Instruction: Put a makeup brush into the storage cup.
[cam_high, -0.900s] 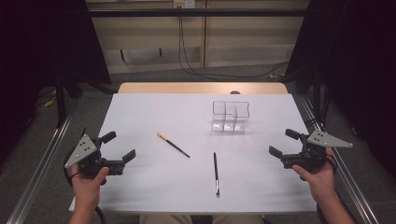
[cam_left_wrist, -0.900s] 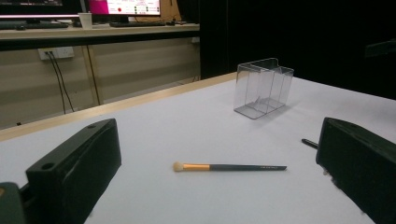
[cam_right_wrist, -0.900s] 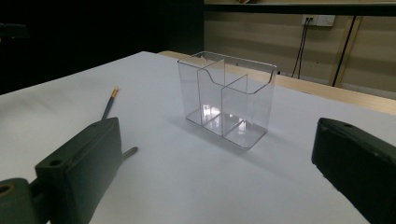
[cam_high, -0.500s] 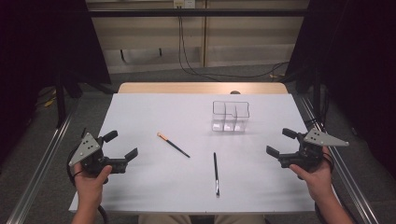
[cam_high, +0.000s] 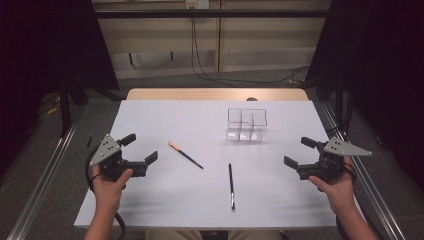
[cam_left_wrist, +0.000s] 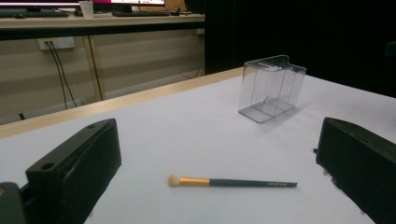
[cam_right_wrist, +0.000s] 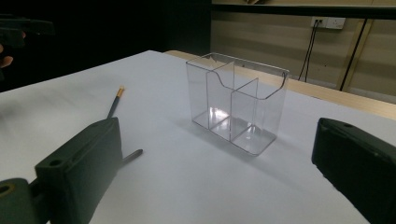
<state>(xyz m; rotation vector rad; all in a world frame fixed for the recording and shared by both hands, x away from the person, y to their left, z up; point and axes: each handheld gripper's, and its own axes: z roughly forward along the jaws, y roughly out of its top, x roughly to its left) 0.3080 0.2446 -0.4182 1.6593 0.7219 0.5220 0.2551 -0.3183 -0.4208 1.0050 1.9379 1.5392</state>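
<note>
Brushes: the gold-banded brush (cam_high: 185, 154) and black brush (cam_high: 231, 185) lie mid-table, below the clear organizer (cam_high: 247, 125). Left gripper (cam_high: 140, 151) and right gripper (cam_high: 298, 153) jaws gape empty at frame edges. Looks like pre-pickup; next needs a reach inward.

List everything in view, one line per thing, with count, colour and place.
Clear plastic three-compartment organizer: one, transparent, upright, far right of centre of table.
Makeup brush with gold ferrule: one, pale tip, dark handle, lying left of centre.
Thin black brush: one, black, lying near the front, centre.
Table: one, white top, wooden far edge.
Left gripper: one, black, open, at left.
Right gripper: one, black, open, at right.
Hands: two, holding the grippers.
</note>
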